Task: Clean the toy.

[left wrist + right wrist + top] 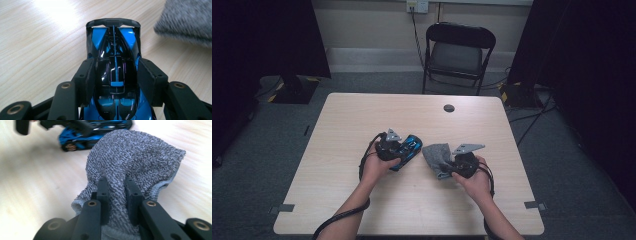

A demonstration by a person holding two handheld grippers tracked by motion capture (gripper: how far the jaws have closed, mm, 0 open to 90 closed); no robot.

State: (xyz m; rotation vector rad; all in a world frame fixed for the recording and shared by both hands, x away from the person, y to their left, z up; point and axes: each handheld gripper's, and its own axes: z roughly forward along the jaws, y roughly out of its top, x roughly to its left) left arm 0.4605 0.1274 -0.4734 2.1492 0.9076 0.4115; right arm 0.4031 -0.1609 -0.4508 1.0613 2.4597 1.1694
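On a wooden table (362,115), the left gripper (113,75) clamps a blue and black toy car (113,50) by its sides, the car's long axis running straight out between the jaws. Just to its right, the right gripper (117,192) pinches a bunched grey cloth (135,157), nearly touching the car.

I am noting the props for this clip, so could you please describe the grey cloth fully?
The grey cloth is a small mottled terry towel with a stitched hem. The right gripper pinches a bunched fold of it, its jaws shut on the fabric. It hangs crumpled just right of the blue toy car, above the wooden table.
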